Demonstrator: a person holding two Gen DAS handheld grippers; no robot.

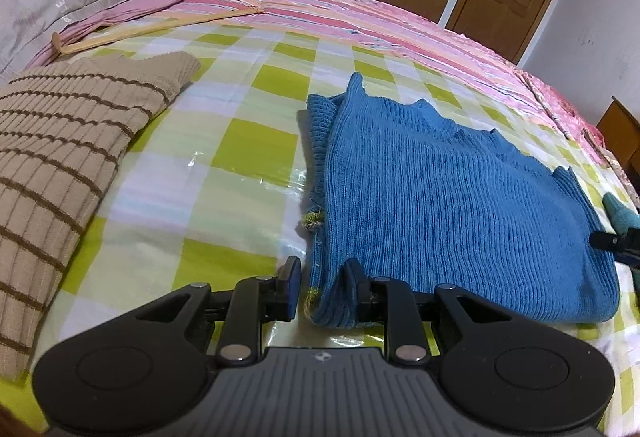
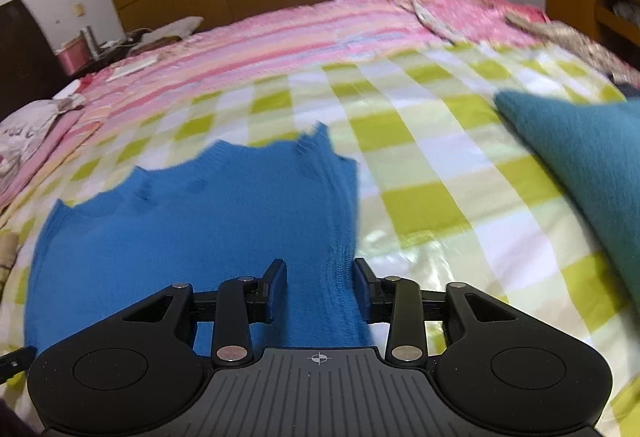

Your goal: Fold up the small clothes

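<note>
— Where's the blue sweater (image 1: 448, 205)?
— Flat on the checked sheet (image 1: 240, 141), mid-bed, beside the striped beige one (image 1: 60, 157).
— And the claws?
— Left gripper (image 1: 320, 283) spread astride its near-left corner; right gripper (image 2: 320, 289) spread over its near-right edge.

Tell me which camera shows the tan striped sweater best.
The left wrist view. The tan striped sweater lies large and sharp along that picture's left side, ribs and brown stripes clear. The right wrist view shows almost none of it, at most a blurred tan sliver at its left edge; the blue sweater fills that view.
</note>
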